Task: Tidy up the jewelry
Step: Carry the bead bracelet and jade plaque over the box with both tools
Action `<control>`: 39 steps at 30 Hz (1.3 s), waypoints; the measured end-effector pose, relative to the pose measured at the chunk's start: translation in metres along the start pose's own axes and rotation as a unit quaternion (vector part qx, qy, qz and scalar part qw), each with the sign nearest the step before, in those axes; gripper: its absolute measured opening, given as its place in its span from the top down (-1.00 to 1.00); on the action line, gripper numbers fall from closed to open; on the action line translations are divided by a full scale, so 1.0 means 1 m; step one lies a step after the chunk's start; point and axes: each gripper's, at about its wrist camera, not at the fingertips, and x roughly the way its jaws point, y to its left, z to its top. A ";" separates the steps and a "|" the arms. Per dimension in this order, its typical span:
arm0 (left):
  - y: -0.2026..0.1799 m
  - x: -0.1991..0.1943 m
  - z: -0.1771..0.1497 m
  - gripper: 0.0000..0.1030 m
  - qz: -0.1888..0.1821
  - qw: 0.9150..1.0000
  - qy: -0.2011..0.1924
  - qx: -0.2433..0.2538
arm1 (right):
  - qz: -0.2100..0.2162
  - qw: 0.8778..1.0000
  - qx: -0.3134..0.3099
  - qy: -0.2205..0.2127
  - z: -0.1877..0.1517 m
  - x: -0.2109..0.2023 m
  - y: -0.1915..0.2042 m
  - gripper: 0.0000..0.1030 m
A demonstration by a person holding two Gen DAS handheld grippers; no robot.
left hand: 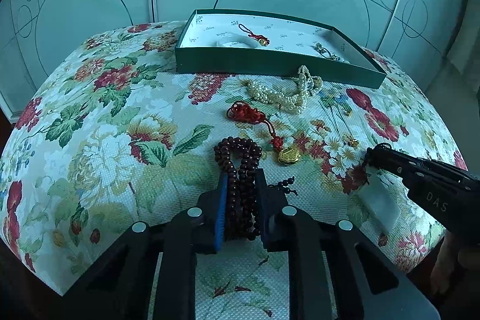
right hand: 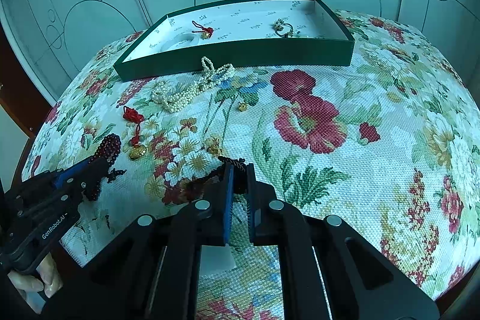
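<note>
A dark red wooden bead strand [left hand: 240,170] is clamped between the left gripper [left hand: 240,185] fingers; a black braided cord [right hand: 237,167] is pinched by the right gripper [right hand: 239,173].

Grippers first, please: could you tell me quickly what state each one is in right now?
Left gripper: shut on the dark bead string.
Right gripper: shut on a dark cord.

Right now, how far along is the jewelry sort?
Done: a red charm and a ring piece lie in the green box. In hand: left gripper shut on the dark beads; right gripper on a dark cord. Left: pearls, red tassel charm.
</note>
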 end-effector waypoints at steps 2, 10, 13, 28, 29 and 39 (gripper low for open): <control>0.000 0.000 0.000 0.67 0.000 1.000 0.001 -0.002 | 0.000 1.000 0.000 0.000 0.000 0.000 0.000 0.85; 0.003 -0.010 0.005 0.80 -0.004 1.000 -0.005 -0.016 | 0.005 1.000 0.005 -0.011 0.004 -0.013 -0.001 0.85; 0.001 -0.018 0.007 0.80 -0.004 1.000 -0.014 -0.012 | 0.006 1.000 0.004 -0.021 0.006 -0.022 -0.001 0.85; -0.014 -0.068 0.031 0.80 -0.002 0.998 -0.069 0.003 | 0.012 0.997 0.004 -0.080 0.019 -0.085 -0.002 0.86; -0.015 -0.071 0.032 0.80 -0.001 0.997 -0.072 0.004 | 0.013 0.996 0.003 -0.084 0.020 -0.090 -0.002 0.86; -0.019 -0.090 0.045 0.80 -0.002 0.995 -0.095 0.008 | 0.014 0.992 -0.004 -0.123 0.033 -0.121 0.000 0.86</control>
